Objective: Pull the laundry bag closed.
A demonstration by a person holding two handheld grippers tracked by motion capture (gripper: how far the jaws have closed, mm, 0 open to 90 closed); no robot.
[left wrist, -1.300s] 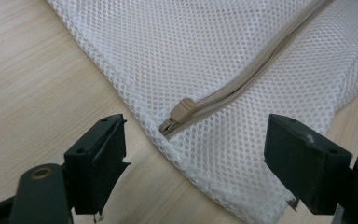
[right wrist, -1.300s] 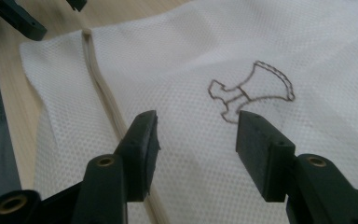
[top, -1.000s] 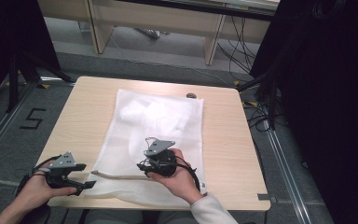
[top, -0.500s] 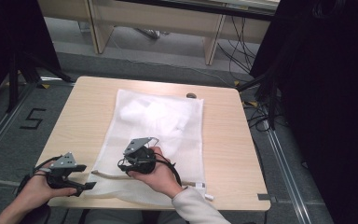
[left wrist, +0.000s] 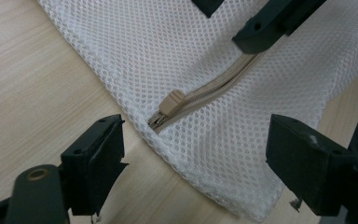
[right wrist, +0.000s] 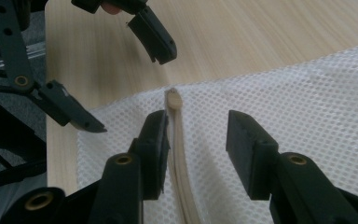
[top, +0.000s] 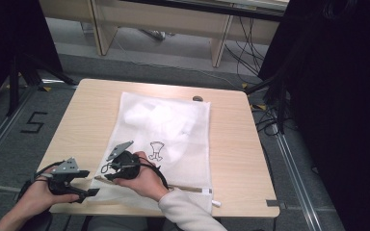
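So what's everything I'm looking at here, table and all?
mesh laundry bag: one, white, flat on the middle of the table, something white inside
zipper: one, beige, along the bag's near edge, its pull at the left corner
black drawing: one, on the bag near the right claw
table: one, light wood
small dark thing: one, at the table's far edge, too small to tell
number 5: one, black, on the grey floor to the left
cables: several, black, on the floor beyond the table
left claw: black, open, by the bag's left corner
right claw: black, jaws astride the zipper, just closing
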